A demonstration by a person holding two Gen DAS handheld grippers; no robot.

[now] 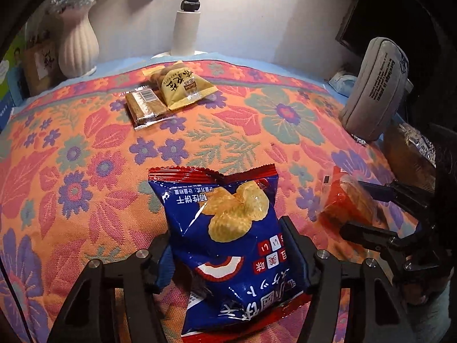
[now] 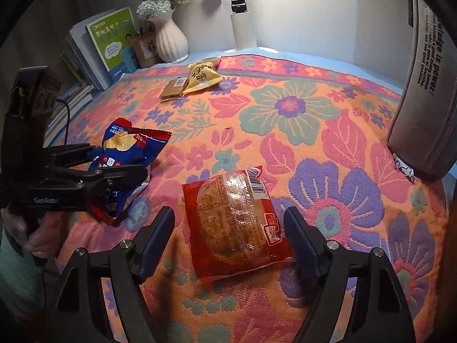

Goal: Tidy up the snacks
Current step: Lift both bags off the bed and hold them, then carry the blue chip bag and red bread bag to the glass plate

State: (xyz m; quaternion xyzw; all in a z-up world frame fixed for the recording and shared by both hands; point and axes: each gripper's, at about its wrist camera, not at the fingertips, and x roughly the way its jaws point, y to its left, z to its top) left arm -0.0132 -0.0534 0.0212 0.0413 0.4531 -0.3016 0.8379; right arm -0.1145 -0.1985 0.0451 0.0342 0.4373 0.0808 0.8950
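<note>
**Op:** Left wrist view: I'm seeing the left gripper [image 1: 225, 260] pinching the blue-and-red crinkly chip bag [image 1: 228, 245], fingers pressing its sides. Bag is sitting on the floral woven cloth [image 1: 85, 171], tilted.

**Eng:** Right side?

**Op:** I'm holding the right gripper [image 2: 230, 240] spread around the red plastic-wrapped round pastry [image 2: 237, 223], pads apart from it both sides. Pastry is lying flat on the cloth.

**Eng:** Other snacks?

**Op:** I'm seeing a yellow peanut packet [image 1: 185, 87] overlapping a clear-wrapped brown wafer bar [image 1: 147, 107] at the far end, near the white ribbed vase [image 1: 78, 43].
</note>
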